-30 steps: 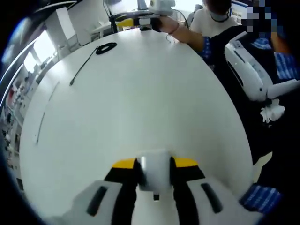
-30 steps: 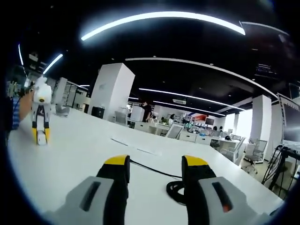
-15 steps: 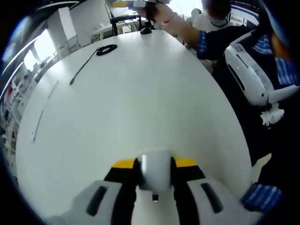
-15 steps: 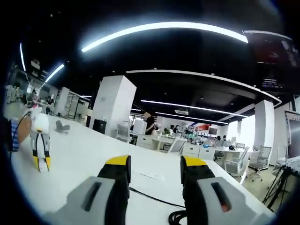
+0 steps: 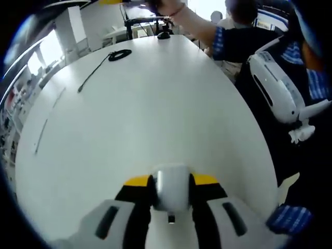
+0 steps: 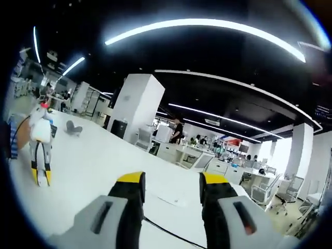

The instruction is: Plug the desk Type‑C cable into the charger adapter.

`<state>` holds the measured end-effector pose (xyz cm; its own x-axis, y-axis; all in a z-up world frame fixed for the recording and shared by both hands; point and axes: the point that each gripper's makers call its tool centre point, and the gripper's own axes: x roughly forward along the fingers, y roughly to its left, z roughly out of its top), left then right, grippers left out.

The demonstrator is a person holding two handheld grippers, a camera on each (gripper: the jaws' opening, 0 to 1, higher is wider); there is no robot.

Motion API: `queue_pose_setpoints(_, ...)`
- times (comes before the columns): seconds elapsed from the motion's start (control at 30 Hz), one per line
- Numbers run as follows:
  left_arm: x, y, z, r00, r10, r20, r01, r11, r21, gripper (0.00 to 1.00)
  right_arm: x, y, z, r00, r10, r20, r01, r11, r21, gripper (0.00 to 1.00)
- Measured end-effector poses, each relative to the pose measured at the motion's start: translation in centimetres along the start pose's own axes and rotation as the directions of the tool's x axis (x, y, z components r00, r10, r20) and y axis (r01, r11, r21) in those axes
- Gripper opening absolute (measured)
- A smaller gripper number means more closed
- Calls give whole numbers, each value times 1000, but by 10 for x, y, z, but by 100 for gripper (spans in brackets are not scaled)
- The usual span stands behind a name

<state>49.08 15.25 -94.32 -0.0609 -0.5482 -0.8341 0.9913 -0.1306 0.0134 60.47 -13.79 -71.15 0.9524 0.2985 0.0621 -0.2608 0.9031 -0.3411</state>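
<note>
In the left gripper view my left gripper (image 5: pixel 171 180) is shut on a white charger adapter (image 5: pixel 171 194), low over the near part of a white round table (image 5: pixel 155 104). A black Type-C cable (image 5: pixel 118 54) lies coiled at the table's far side, its loose end (image 5: pixel 80 91) trailing toward me. My right gripper (image 6: pixel 168 187) is open and holds nothing, raised above the table. A short run of the cable (image 6: pixel 163 231) crosses below its jaws. The left gripper (image 6: pixel 39 177) stands at the left of the right gripper view.
A person's arm (image 5: pixel 192 18) in a blue checked sleeve reaches over the far table edge. A white device (image 5: pixel 275 88) hangs beside the table's right edge. A small black object (image 5: pixel 164 35) sits at the far rim. Thin flat strips (image 5: pixel 41 137) lie at the left.
The right gripper has lifted and tilted up, so the cable coil has slid out of its view. In the left gripper view the arm has risen toward the top. The left gripper holds still.
</note>
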Motion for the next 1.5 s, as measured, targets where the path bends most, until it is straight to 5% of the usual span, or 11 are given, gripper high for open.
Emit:
queue_pose_setpoints(0.13,0,0,0,1000,0,7,0,1000,-3,28,18,16,-7,992,107,-71,-101,991,84,42)
queue_pose_setpoints(0.43,1,0,1,1000,2,13,-1,1000,-13,28,54,22,-28,954,198,-227,-195,980,36,42)
queue_pose_setpoints(0.73,2,0,1,1000,3,19,-2,1000,-19,28,89,31,-86,833,281,-477,-336,941,-32,41)
queue_pose_setpoints(0.93,2,-1,1,1000,4,18,-3,1000,-20,28,108,28,-103,786,290,-545,-377,925,-51,38)
queue_pose_setpoints(1.07,3,-1,1,1000,3,18,-3,1000,-20,28,118,28,-117,740,296,-604,-443,890,-107,38)
queue_pose_setpoints(1.13,3,-2,1,1000,3,16,-3,1000,-20,28,122,30,-122,729,294,-618,-480,864,-155,37)
queue_pose_setpoints(1.3,3,-2,1,1000,3,16,-3,1000,-20,28,123,39,-150,637,295,-712,-582,790,-194,36)
queue_pose_setpoints(1.5,3,-1,1,1000,2,16,-2,1000,-21,28,127,46,-169,572,300,-763,-644,741,-191,32)
